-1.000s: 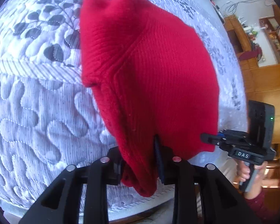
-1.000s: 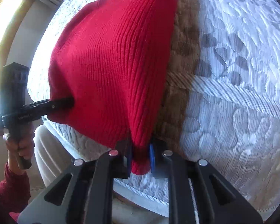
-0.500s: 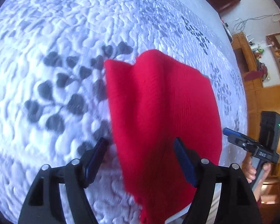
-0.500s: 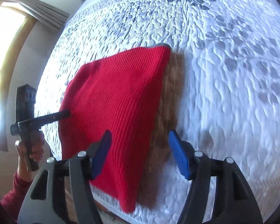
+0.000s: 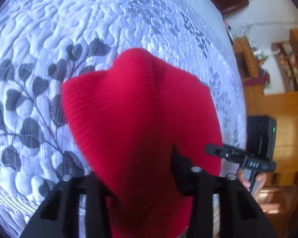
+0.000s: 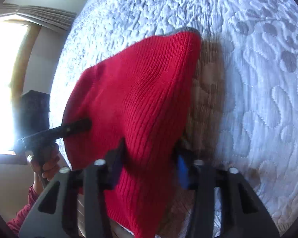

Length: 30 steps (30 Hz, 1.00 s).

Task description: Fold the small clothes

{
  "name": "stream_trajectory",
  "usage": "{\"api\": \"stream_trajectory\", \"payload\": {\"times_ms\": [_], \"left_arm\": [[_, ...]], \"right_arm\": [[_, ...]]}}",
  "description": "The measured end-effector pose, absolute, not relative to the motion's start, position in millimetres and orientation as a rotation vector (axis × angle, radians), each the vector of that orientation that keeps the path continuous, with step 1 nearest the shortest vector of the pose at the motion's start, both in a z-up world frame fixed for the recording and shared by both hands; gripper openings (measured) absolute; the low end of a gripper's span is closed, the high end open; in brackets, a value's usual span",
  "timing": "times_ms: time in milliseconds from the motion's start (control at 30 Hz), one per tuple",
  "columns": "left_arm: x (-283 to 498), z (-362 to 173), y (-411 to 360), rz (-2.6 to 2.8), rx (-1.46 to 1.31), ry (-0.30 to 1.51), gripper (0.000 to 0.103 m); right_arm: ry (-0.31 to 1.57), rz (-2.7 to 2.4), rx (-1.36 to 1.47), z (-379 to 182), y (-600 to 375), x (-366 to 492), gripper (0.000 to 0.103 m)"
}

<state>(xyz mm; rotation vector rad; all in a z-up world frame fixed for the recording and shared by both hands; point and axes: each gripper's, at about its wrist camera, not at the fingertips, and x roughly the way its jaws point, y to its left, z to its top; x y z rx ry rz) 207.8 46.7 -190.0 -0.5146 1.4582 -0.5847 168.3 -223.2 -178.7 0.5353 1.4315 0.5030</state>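
A red ribbed knit garment (image 5: 141,119) lies on the white quilted bed, its near edge hanging over the bed's front edge. It also shows in the right wrist view (image 6: 141,103). My left gripper (image 5: 137,170) straddles its near left part, jaws partly open with the cloth between them. My right gripper (image 6: 149,158) straddles the near right part, jaws partly open around the cloth. Each gripper shows in the other's view: the right one (image 5: 214,150) and the left one (image 6: 83,125) reach the garment's side edges.
The bedspread (image 5: 39,79) has grey leaf patterns (image 6: 284,39). Wooden furniture and shelves (image 5: 278,99) stand to the right of the bed. A bright window with a curtain (image 6: 6,79) is on the left. The bed's front edge is just below the grippers.
Both grippers let go of the garment and opened wide above it, then came back down over its near edge with the jaws narrower around the cloth.
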Motion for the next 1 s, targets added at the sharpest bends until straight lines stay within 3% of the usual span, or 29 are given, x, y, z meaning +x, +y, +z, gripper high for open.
{"api": "stream_trajectory", "payload": {"times_ms": [367,567,833,900,1000], "left_arm": [[204.2,-126.3,-42.8,-0.735,-0.432,1.369,0.031],[244.9,-117.8,-108.5,-0.757,-0.423,1.351,0.030],[291.9,-174.7,-164.9,-0.596,-0.266,1.387,0.031],[293.7,-194.5,-167.7,-0.581,-0.256,1.412,0.040],[293.6,-200.5,-161.8,-0.588,-0.304,1.404,0.042]], "right_arm": [[1.347,0.423,0.446,-114.1,-298.4,163.5,0.033],[1.332,0.341,0.449,-93.6,-367.1,196.4,0.033],[1.360,0.181,0.441,-154.5,-421.4,248.7,0.031],[1.347,0.179,0.481,-172.8,-427.6,247.9,0.035],[1.320,0.189,0.502,-177.6,-431.9,240.9,0.040]]}}
